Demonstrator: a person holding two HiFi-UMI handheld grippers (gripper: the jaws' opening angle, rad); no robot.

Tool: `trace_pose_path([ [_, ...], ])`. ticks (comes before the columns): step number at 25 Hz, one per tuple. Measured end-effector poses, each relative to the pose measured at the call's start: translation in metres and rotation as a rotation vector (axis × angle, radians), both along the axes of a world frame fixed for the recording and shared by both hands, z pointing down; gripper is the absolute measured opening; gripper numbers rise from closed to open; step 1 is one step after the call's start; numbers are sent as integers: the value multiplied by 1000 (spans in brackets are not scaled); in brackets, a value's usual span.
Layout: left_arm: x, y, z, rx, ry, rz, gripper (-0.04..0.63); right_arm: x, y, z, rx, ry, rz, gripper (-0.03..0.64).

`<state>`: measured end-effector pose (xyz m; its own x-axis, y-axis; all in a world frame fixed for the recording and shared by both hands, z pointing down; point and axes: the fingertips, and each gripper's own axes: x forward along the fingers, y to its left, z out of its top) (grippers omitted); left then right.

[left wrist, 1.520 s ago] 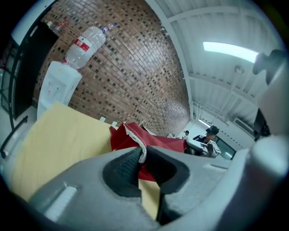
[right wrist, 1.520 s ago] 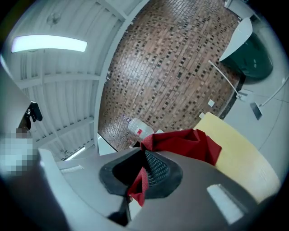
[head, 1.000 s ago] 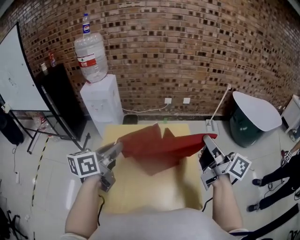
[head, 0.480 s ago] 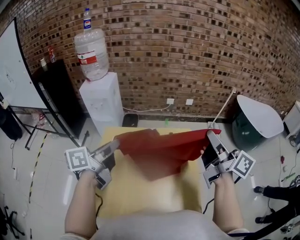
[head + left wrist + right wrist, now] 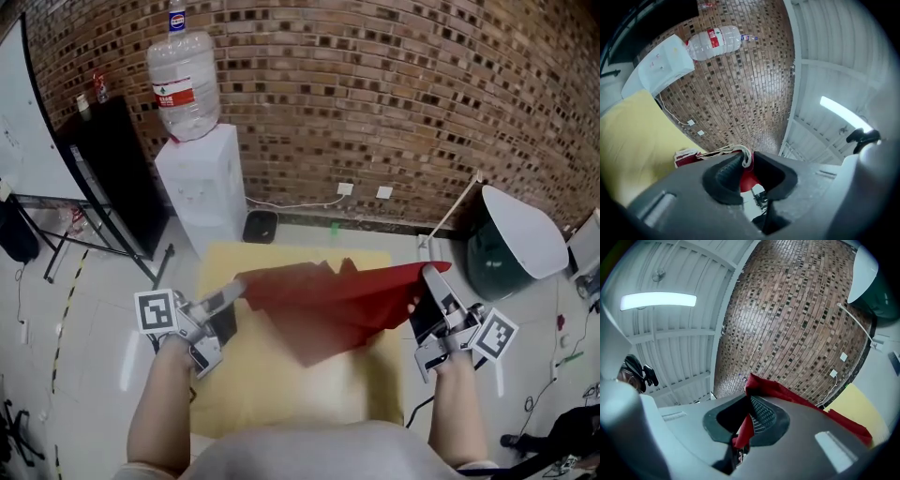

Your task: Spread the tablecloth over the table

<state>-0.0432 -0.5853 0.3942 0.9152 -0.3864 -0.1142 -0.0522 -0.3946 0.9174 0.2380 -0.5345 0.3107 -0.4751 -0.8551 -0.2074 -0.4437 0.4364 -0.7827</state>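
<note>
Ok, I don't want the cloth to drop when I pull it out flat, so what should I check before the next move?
1. Right gripper clamped on the tablecloth: ok, its jaws are shut on a red edge.
2. Left gripper grip firm: cannot tell. The white-hemmed edge sits between its jaws, which have just been opening.
3. Cloth fully unfolded: not ok, it hangs creased and folded between the grippers.
4. Table top free of things: ok, the visible yellow surface is bare.
5. Cloth covering the table: not ok, most of the yellow top shows.
</note>
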Motion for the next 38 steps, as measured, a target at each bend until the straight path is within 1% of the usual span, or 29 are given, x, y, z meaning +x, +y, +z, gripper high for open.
trace_pose_path([
  [3, -1, 2, 20, -67, 60, 2, 61, -3, 1, 10, -17, 16, -8, 5],
  [5, -5, 6, 35, -106, 80, -5, 61, -7, 3, 16, -30, 31, -13, 5],
  [7, -9, 10, 43, -119, 79, -9, 61, -10, 5, 20, -40, 49, -12, 5],
  [11, -17, 9, 42, -115, 95, -26, 61, -7, 8, 21, -47, 63, 8, 5],
  [16, -17, 15, 37, -73, 76, -17, 58, -5, 13, 18, -41, 76, 13, 5],
  [19, -18, 14, 30, -40, 52, -19, 41, -4, 12, 15, -36, 86, 13, 5],
  [25, -22, -5, 3, 23, 16, -44, 34, 6, -1, 3, -12, 110, 29, 5],
  [29, -22, -37, -24, 92, -33, -70, 31, 16, -32, -14, 13, 118, 35, 5],
  [32, -20, -70, -42, 131, -59, -88, 29, 28, -63, -30, 39, 128, 63, 5],
  [35, -16, -105, -60, 161, -95, -98, 29, 42, -97, -49, 62, 176, 100, 5],
  [38, -19, -143, -85, 194, -105, -142, 29, 53, -131, -67, 83, 243, 123, 5],
])
